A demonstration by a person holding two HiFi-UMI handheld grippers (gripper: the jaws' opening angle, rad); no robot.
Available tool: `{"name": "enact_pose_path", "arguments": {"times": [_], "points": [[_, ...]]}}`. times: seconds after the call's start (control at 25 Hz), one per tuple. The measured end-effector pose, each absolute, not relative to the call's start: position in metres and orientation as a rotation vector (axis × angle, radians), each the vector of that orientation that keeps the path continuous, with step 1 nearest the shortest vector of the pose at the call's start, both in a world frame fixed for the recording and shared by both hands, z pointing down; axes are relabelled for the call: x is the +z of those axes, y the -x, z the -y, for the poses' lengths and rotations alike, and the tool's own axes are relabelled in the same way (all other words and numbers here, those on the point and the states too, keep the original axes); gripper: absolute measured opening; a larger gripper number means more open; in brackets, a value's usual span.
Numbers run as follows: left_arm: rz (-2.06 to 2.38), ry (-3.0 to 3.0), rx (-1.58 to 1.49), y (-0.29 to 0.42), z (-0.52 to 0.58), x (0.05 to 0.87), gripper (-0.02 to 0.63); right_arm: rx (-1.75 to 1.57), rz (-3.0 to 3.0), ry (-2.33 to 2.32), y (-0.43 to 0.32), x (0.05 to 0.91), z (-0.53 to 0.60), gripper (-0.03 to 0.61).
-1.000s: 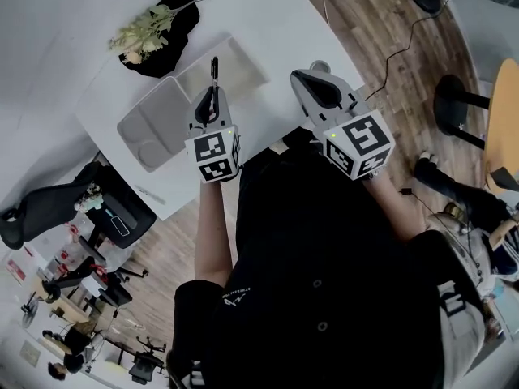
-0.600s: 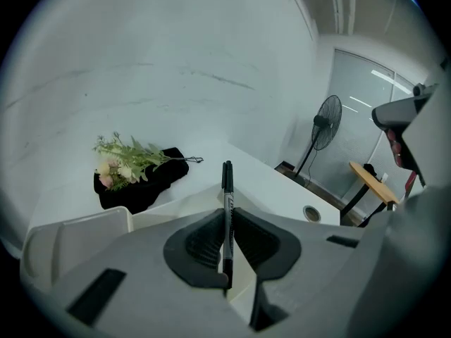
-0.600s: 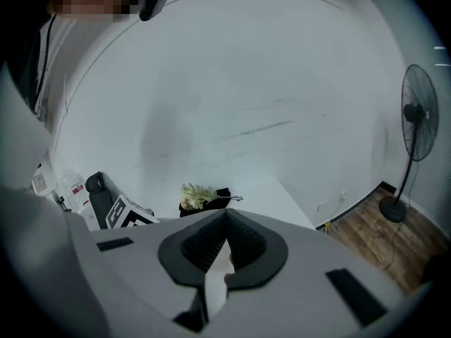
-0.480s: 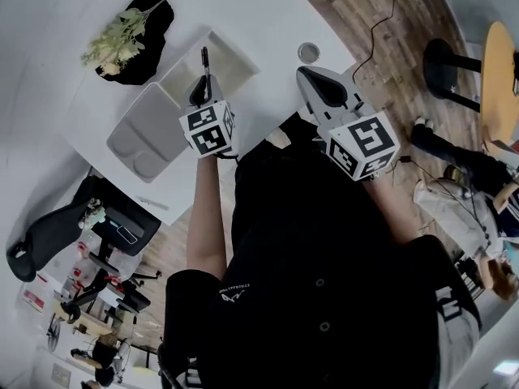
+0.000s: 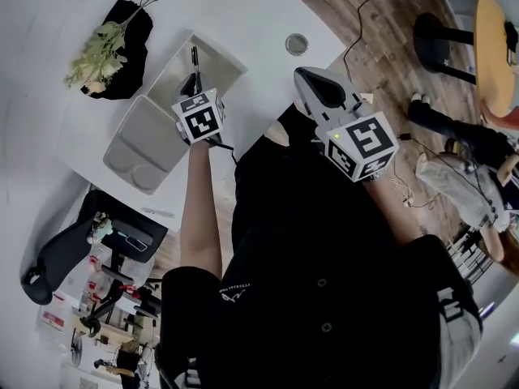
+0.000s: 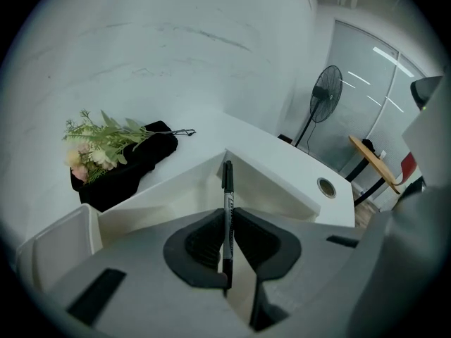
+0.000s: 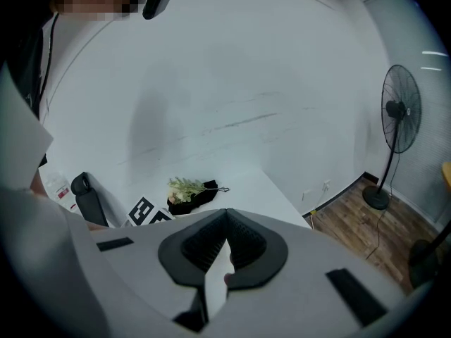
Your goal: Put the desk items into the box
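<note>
Desk [image 5: 243,6] fills 11 o'clock, open box [image 5: 229,61] on it. My left gripper [image 5: 193,83] has dropped toward the box, jaws narrow and clamped on the pen [image 5: 194,57], which now sits over the box. Right gripper [image 5: 304,75] at 1 o'clock, closed, empty. Release probably next.

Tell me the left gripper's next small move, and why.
Probably lower the left gripper a little into the box, then open it. Its jaws clamp the pen, which points into the open compartment but seems to hang above its floor, so letting go now might make it bounce.
</note>
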State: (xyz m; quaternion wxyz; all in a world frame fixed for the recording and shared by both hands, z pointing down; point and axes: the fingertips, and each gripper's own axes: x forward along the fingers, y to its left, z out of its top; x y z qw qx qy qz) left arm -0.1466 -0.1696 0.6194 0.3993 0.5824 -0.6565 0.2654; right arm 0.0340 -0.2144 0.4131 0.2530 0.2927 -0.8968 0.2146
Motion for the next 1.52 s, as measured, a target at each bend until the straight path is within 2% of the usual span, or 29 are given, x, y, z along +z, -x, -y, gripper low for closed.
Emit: {"name": "enact_pose_path", "arguments": {"times": [0.76,1.24,1.52], "points": [[1.592,-1.332,0.740,0.150,0.155,0.661,0.048,0.616,2.395,-0.860,-0.049,0.422,0.206,-0.002],[1.630,-1.462,0.693,0.145,0.160,0.630,0.094,0.601,2.415,-0.895,-0.052,0.410,0.190,-0.002],[1.632,-1.544,0.599,0.136,0.148,0.602,0.077,0.591,2.434,-0.886,-0.050,0.405,0.168,-0.002]]}}
